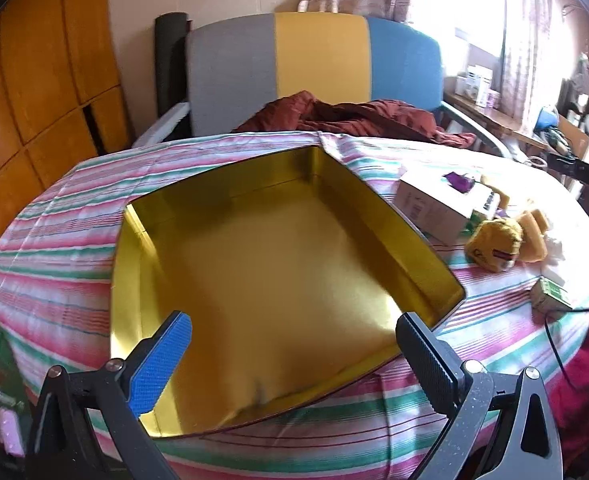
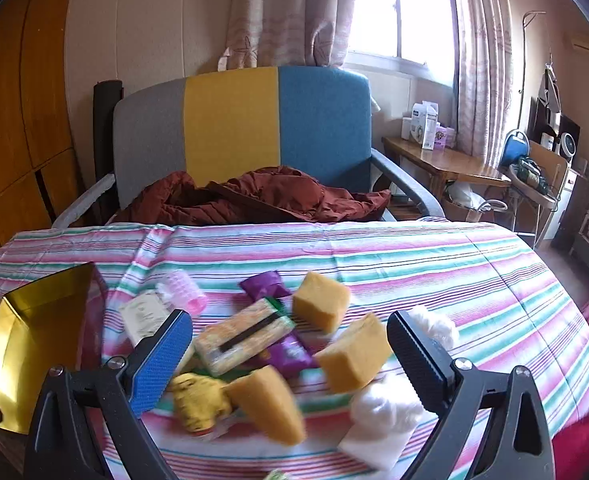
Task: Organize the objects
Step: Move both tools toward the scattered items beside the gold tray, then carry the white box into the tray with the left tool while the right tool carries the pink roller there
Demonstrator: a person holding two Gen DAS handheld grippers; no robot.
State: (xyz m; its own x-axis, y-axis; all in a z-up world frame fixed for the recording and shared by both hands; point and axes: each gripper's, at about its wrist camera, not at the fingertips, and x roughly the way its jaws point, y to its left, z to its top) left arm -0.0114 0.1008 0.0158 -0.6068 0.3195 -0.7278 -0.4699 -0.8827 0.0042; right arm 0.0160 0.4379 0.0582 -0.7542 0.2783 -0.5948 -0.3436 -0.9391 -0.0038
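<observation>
The left tongs (image 1: 294,356) are spread wide and hold nothing, above the near part of a gold tin box (image 1: 286,272) that lies on the striped cloth (image 1: 54,216) of the bench. The right tongs (image 2: 290,354) are also spread and hold nothing, over a loose pile: three yellow sponge blocks (image 2: 321,299), a flat patterned packet (image 2: 246,334), purple wrappers (image 2: 264,284), a pink hair roller (image 2: 184,292) and white cotton (image 2: 386,406). The pile is just to the right of the box. Behind the bench stands a grey, yellow and blue armchair (image 2: 234,128).

Daylight blows out the window (image 2: 398,8), glare streaks the gold tin (image 1: 270,264), fisheye edges bend, nearby clutter blurs.
</observation>
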